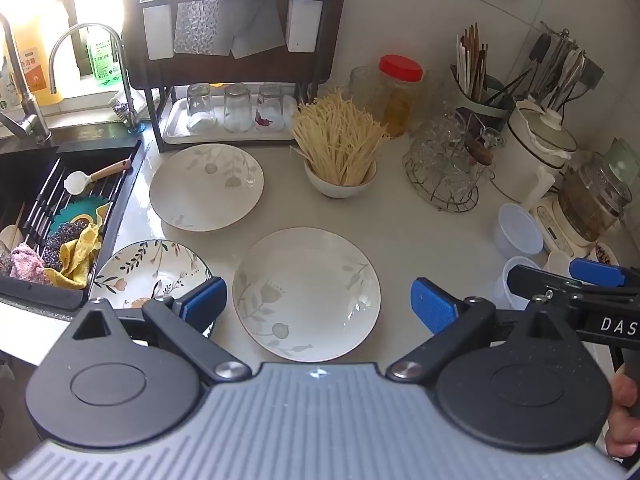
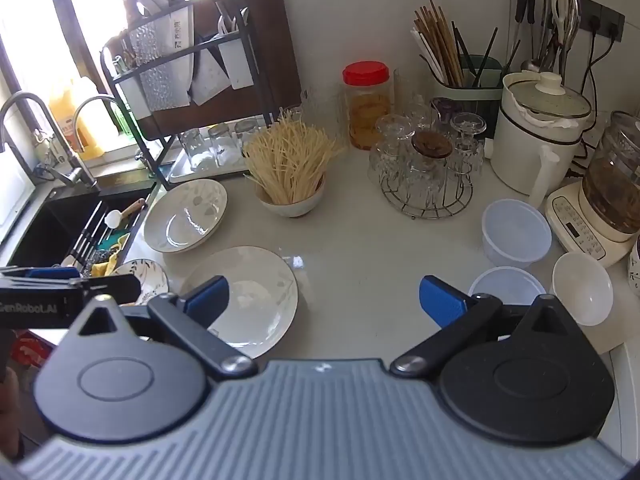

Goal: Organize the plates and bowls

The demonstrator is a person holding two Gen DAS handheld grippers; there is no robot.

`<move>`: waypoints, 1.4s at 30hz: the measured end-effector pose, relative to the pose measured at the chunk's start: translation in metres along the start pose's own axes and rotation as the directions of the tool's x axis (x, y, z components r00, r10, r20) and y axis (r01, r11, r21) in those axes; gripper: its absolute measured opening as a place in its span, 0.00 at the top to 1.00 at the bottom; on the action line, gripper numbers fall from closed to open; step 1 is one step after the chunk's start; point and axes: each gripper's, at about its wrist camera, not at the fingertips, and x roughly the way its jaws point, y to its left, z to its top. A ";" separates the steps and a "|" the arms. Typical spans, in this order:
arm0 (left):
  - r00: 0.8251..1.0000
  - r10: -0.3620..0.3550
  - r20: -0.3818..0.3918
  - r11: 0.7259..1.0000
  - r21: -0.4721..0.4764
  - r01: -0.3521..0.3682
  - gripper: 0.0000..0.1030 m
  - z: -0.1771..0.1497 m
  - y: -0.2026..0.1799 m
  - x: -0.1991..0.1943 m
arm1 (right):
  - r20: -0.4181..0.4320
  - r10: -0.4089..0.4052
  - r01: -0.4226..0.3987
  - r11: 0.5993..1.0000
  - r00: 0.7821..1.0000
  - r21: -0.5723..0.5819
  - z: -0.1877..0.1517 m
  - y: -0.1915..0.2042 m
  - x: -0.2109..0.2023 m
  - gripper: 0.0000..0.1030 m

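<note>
Three plates lie apart on the white counter. A near white plate with a grey flower print (image 1: 306,294) (image 2: 250,300) sits between my left gripper's (image 1: 318,306) open, empty fingers. A far white plate (image 1: 206,187) (image 2: 186,216) lies by the rack. A leaf-patterned plate (image 1: 150,272) (image 2: 146,280) lies next to the sink. My right gripper (image 2: 324,300) is open and empty above bare counter. Two translucent plastic bowls (image 2: 516,232) (image 2: 506,284) and a white bowl (image 2: 582,288) stand at the right. A white bowl of noodles (image 1: 340,184) (image 2: 290,204) stands behind.
A sink (image 1: 36,208) with cloths and a spoon is at the left, with taps behind. A dark rack (image 1: 236,80) holds upturned glasses. A wire stand of glasses (image 1: 442,172), a red-lidded jar (image 1: 400,92), a chopstick holder (image 1: 476,88), a white pot (image 2: 536,136) and a kettle (image 2: 608,196) crowd the back right.
</note>
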 end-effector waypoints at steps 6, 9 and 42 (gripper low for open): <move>1.000 0.008 0.007 1.000 -0.012 -0.008 0.03 0.004 0.003 0.000 | -0.008 0.002 -0.002 1.000 1.000 -0.009 0.000 0.001 0.001 0.00; 1.000 0.018 0.009 1.000 0.007 -0.018 0.03 0.001 -0.003 -0.003 | -0.009 0.001 -0.001 1.000 1.000 -0.011 0.001 0.004 0.004 0.00; 0.999 0.026 0.030 0.999 0.040 -0.027 0.03 -0.002 -0.010 -0.016 | 0.027 -0.011 0.010 0.999 1.000 0.032 -0.004 -0.004 -0.010 0.00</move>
